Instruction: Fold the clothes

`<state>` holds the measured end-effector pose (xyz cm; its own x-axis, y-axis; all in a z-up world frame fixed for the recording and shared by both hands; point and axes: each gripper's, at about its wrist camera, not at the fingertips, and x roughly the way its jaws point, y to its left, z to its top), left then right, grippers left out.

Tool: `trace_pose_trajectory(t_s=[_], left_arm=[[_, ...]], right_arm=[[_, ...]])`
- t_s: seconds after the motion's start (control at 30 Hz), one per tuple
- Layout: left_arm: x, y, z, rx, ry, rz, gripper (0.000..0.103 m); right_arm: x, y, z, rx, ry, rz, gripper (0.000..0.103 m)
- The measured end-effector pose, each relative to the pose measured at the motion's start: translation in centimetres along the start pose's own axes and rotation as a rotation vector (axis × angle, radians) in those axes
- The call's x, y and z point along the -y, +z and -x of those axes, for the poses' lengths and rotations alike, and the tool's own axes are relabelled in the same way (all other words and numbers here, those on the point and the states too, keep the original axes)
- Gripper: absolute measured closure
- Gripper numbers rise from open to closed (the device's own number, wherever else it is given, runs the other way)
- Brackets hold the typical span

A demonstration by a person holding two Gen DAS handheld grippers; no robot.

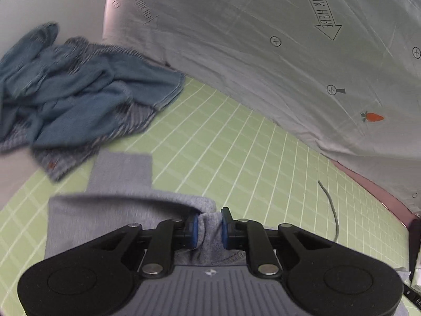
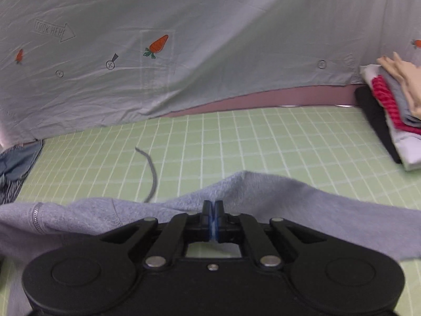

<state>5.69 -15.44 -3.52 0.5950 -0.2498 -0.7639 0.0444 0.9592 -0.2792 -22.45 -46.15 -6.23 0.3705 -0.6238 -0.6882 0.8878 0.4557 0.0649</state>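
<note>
- On the green grid mat (image 1: pixel 236 142), grey garment (image 1: pixel 121 173) spread low across both views, near edge lifted off the surface.
- Left tongs (image 1: pixel 209 227): blue pads (image 1: pixel 194 227) pinching a bunched fold of the grey fabric, a thick wad of cloth keeping the jaws slightly apart. Clamped, no doubt about it.
- Right tongs (image 2: pixel 213 217): jaws pressed fully together, the garment's edge (image 2: pixel 244 181) peaking up just ahead of the tips. Thin layer caught between the pads, judging by that tented ridge.
- Long axis of the garment running side to side, across the line both tools point along; a sleeve-like strip trailing off to the right (image 2: pixel 355 210), a zip or seam (image 2: pixel 36 218) visible toward the left.
- Free bulk of the cloth lying forward and below the tongs, so the fold likely goes away from the holder, edge carried over onto the mat.
- Neither hand clearly nearer; both gripping the same near edge, spaced along it.
- Stray grey cord (image 2: pixel 152 173) lying on the mat just beyond the fabric, right in the landing zone — could get trapped under the fold.
- Off to the left, crumpled blue heap (image 1: pixel 73 89) waiting; far right, folded stack (image 2: pixel 389 110) already done.
- Behind, carrot-print sheet (image 2: pixel 184 26) draped as backdrop.
</note>
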Motion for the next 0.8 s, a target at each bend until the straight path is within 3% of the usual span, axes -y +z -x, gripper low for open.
trace_pose_trajectory(t_s=[0.13,0.23,0.33,0.5,0.63,0.8], left_arm=[[-1.8,-5.1,1.3,-0.089,0.036,0.007,0.084],[-2.8,-8.6,1.0,-0.165,0.070,-0.005,0.084],[-3.4,-10.5,0.7,-0.204,0.080,-0.018,0.084],[-3.3,-9.6,1.9,-0.168,0.064,-0.043,0.076],[-3.5,-8.0,3.4,-0.135,0.046,-0.007,0.065],[-4.1,-6.0,4.8,-0.060,0.024,0.053,0.037]], right_arm=[[2.2,-4.3,2.7,-0.065,-0.093,0.003,0.103],[4.4,-7.0,3.8,-0.134,-0.113,-0.061,0.103],[4.8,-8.4,4.3,-0.153,-0.102,-0.046,0.103],[3.6,-8.1,4.0,-0.134,-0.021,-0.040,0.096],[1.5,-7.0,3.0,-0.110,0.030,-0.019,0.081],[-0.8,-5.2,1.8,-0.083,0.086,0.016,0.066]])
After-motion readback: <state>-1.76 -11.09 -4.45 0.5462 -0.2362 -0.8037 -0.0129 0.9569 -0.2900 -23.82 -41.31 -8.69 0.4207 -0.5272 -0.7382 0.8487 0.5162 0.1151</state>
